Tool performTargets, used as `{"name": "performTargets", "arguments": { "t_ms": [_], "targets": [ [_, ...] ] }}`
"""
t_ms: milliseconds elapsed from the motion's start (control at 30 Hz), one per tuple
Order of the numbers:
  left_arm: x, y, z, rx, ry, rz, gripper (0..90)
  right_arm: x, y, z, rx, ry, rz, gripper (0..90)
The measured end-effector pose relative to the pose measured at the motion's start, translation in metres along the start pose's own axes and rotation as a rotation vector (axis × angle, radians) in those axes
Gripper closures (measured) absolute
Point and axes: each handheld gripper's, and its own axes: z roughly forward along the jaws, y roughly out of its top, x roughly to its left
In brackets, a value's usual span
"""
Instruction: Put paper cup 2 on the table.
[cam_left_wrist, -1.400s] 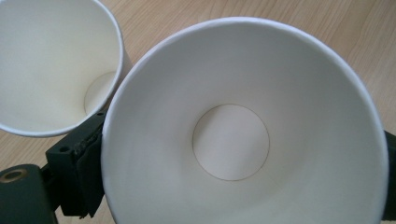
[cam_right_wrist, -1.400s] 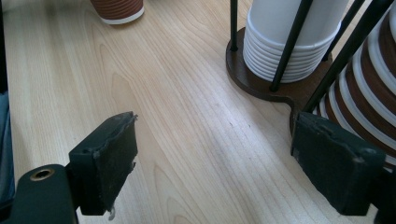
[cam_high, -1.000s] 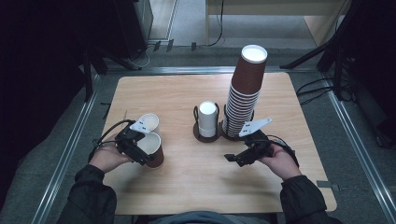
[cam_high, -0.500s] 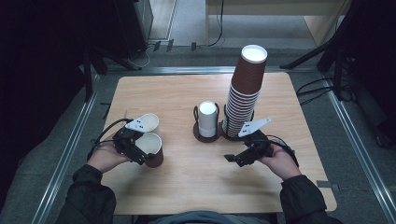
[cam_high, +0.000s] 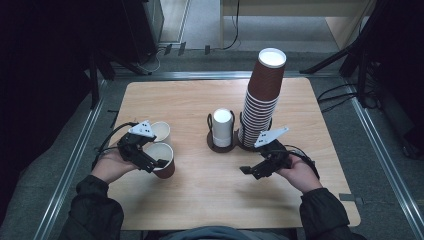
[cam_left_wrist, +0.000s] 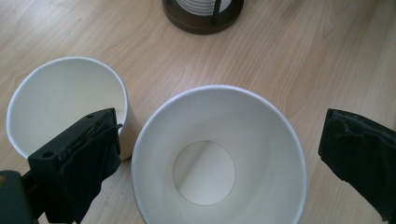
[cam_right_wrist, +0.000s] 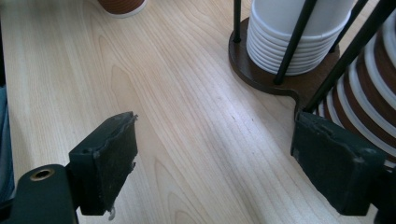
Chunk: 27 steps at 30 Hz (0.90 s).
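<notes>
**cupwatcher:** Brown paper cup with the white inside (cam_high: 161, 159) stands upright on the light wooden table (cam_high: 200, 200), well off to the left of the dark round cup holder (cam_high: 222, 145) in the middle. Left gripper (cam_high: 159, 164) sits right at it. In the left gripper view its jaws are spread wide with the cup's open mouth (cam_left_wrist: 219, 154) between them, one jaw on each side, neither one looking like it touches the wall.

**benchrat:** So which hand takes it?

**cupwatcher:** Left, I'd say, it's the only one close. Right gripper (cam_high: 248, 171) is just in front of the holder, near the tall brown stack of paper cups (cam_high: 261, 105), jaws also spread and nothing in them. Cup's long axis runs straight up, so the jaws only need to close in on the sides.

**benchrat:** Anything in the way?

**cupwatcher:** A second white-lined paper cup (cam_high: 161, 131) stands just beyond the first one, on the far side from the person. One jaw sits in front of it in the left gripper view (cam_left_wrist: 65, 105), so that's probably the tight spot.
</notes>
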Motion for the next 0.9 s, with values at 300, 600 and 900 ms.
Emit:
{"name": "performTargets", "arguments": {
  "t_ms": [300, 600, 900],
  "targets": [
    [-0.005, 0.014, 0.001, -0.014, -0.010, -0.033, 0.0, 0.002, -0.001, 0.000, 0.003, -0.001, -0.006, 14.8],
    [-0.013, 0.026, 0.005, -0.051, 0.002, -0.040, 0.0, 0.003, -0.003, -0.001, 0.007, -0.007, -0.009, 14.9],
    [-0.025, 0.044, 0.018, -0.048, -0.007, -0.016, 0.0, 0.006, -0.004, 0.000, 0.005, -0.010, -0.004, 14.8]
  ]
}}
